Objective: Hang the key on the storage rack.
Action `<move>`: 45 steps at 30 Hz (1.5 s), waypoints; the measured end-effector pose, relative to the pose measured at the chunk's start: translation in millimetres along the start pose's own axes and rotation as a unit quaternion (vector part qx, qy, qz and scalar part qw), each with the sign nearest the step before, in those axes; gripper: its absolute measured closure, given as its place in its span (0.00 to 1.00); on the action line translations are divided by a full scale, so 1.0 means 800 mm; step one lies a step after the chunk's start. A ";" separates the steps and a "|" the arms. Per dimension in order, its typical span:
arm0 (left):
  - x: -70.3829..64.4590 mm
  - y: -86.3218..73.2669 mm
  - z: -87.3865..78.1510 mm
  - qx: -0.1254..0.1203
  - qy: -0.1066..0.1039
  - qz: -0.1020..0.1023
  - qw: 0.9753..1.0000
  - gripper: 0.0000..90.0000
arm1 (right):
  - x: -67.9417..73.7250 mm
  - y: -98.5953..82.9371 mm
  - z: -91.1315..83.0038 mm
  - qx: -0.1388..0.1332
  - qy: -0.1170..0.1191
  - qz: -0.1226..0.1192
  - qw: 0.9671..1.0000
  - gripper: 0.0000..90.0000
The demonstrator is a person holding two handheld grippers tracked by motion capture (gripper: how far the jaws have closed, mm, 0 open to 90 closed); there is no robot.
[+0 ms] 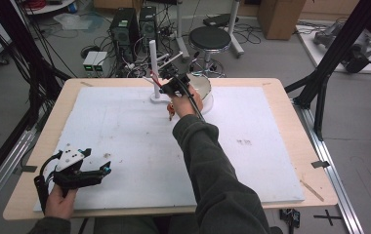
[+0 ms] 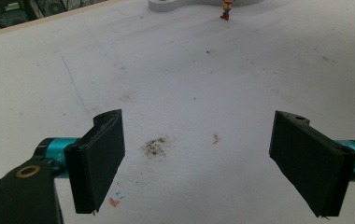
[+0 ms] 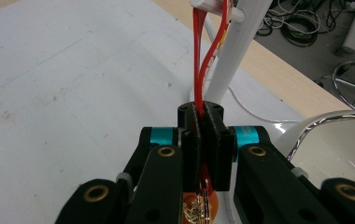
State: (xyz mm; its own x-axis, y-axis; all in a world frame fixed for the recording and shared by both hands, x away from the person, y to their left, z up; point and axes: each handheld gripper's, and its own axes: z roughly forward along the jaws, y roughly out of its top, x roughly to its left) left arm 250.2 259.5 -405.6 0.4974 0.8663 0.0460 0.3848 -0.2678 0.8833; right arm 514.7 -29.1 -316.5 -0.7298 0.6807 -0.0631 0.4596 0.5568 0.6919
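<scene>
A red strap [image 3: 198,60] is looped over a side peg [image 3: 211,4] of a white post stand [image 1: 153,58] at the far middle of the table. My right gripper [image 3: 203,109] is shut on that strap just below the peg; the high view shows it [image 1: 163,89] beside the post. A small toy figure charm [image 1: 172,113] dangles under the right hand, just above the white mat, and the left gripper view also catches it [image 2: 225,9]. My left gripper [image 1: 106,168] rests at the near left, its jaws wide apart over bare mat [image 2: 199,158], holding nothing.
A white foam mat [image 1: 125,136] covers most of the wooden table [image 1: 300,141]. A white round bowl-like thing with a shiny rim [image 1: 204,90] stands right of the stand's base [image 1: 156,97]. A dark smudge [image 2: 155,147] marks the mat between the left jaws.
</scene>
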 end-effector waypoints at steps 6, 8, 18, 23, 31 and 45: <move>0.000 0.000 0.000 -0.001 -0.001 -0.001 1.000 0.21 | -0.004 -0.002 0.001 -0.006 0.012 0.014 1.000 0.88; 0.000 0.000 0.000 -0.001 -0.001 -0.001 1.000 0.21 | -0.006 -0.003 0.000 -0.007 0.014 0.019 1.000 0.86; 0.001 0.000 -0.001 0.001 0.001 0.002 1.000 0.21 | -0.014 -0.007 -0.018 -0.027 0.035 0.034 0.998 0.80; 0.001 0.000 -0.001 0.001 0.002 -0.002 1.000 0.21 | -0.021 -0.011 -0.033 -0.049 0.059 0.044 0.996 0.76; 0.000 -0.001 -0.003 0.000 0.004 -0.002 1.000 0.21 | -0.027 -0.021 -0.051 -0.072 0.083 0.049 0.993 0.70; 0.003 -0.002 -0.004 0.002 0.008 -0.005 1.000 0.21 | -0.047 -0.065 -0.060 -0.084 0.123 0.077 0.986 0.60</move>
State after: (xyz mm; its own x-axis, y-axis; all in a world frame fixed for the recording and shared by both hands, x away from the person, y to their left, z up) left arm 248.0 263.4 -405.6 0.4808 0.8756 0.0452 0.3921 -0.2609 0.8822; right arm 493.9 -106.8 -315.5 -0.7685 0.6030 0.2140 0.4987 0.3550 0.7908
